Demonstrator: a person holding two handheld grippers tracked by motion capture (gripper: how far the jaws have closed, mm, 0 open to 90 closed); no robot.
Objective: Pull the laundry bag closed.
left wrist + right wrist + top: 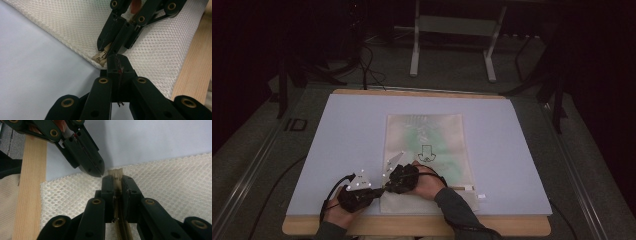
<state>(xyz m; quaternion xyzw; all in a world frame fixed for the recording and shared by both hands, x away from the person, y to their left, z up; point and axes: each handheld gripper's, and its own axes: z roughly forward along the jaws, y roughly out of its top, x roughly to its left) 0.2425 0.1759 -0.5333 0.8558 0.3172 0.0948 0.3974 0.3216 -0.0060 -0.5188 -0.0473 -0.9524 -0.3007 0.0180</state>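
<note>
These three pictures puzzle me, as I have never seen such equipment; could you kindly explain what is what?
No robot here: a person sits at a table and holds hand tongs, one in each hand. The high view looks down from above: a wooden table with a pale sheet on it, and on that a cream mesh bag with a zipper along its near edge. The left tongs and the right tongs meet at the bag's near left corner.

The other two pictures come from cameras riding on the tongs, looking along their black jaws. In the right gripper view, the right tongs are shut on the zipper pull. In the left gripper view, the left tongs are shut at the bag's corner, seemingly pinching its edge.
</note>
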